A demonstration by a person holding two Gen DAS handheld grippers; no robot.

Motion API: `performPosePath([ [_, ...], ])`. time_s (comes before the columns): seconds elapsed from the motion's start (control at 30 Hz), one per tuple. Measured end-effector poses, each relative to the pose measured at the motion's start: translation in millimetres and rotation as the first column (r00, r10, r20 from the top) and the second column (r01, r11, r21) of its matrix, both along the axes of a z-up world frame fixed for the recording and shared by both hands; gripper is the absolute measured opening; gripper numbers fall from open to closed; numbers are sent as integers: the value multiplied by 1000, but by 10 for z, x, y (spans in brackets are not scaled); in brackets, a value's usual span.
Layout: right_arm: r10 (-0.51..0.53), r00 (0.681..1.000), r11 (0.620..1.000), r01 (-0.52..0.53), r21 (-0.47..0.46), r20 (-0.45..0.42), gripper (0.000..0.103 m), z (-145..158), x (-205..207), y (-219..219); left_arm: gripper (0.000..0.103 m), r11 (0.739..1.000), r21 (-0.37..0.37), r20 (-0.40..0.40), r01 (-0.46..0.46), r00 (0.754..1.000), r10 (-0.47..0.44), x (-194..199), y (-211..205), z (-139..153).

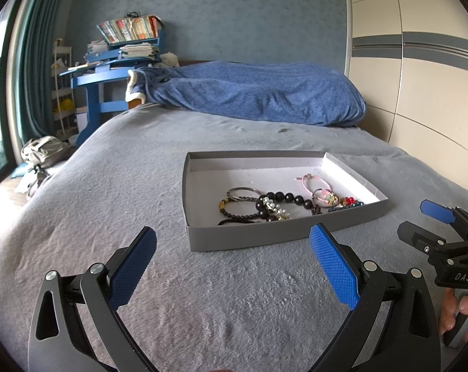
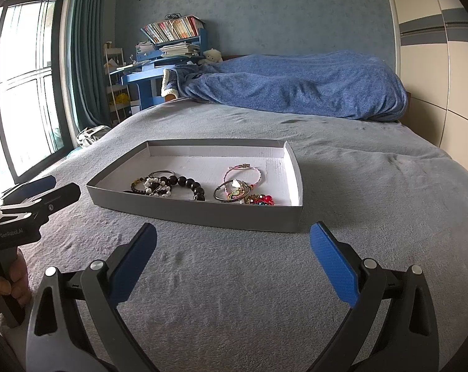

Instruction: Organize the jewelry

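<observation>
Nearest, left claw (image 1: pixel 233 263) spread wide with blue textured pads, empty, poised over the grey fleece bed cover (image 1: pixel 109 217). Right claw (image 2: pixel 233 260) likewise released and empty, above the same cover, just short of the near wall of the shallow grey cardboard tray (image 2: pixel 202 214). Each claw gripped by a hand at the frame edge, left hand (image 2: pixel 7 282), right hand (image 1: pixel 460 313). Inside the tray, toward its near side: large black bead bracelet (image 2: pixel 190 186) tangled with a small white bead strand (image 2: pixel 156 186), thin metal bangle (image 2: pixel 162 173) behind them, pink braided bracelet (image 2: pixel 243 172) toward the right wall, red bead cluster (image 2: pixel 261 200) in the near right corner. Far half of the tray bare white. Beyond, crumpled blue blanket (image 2: pixel 296 90) across the head of the bed.
</observation>
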State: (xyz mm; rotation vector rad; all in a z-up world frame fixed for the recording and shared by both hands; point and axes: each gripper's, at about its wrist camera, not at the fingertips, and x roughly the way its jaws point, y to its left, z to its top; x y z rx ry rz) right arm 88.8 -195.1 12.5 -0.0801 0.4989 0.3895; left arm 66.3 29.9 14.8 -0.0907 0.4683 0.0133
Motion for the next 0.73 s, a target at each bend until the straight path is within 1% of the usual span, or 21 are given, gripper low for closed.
performPosePath([
  [0.73, 1, 1000, 1000, -1, 1, -4, 98, -9, 4, 2, 98, 1000, 2, -2, 2, 1000, -2, 8, -14, 0],
])
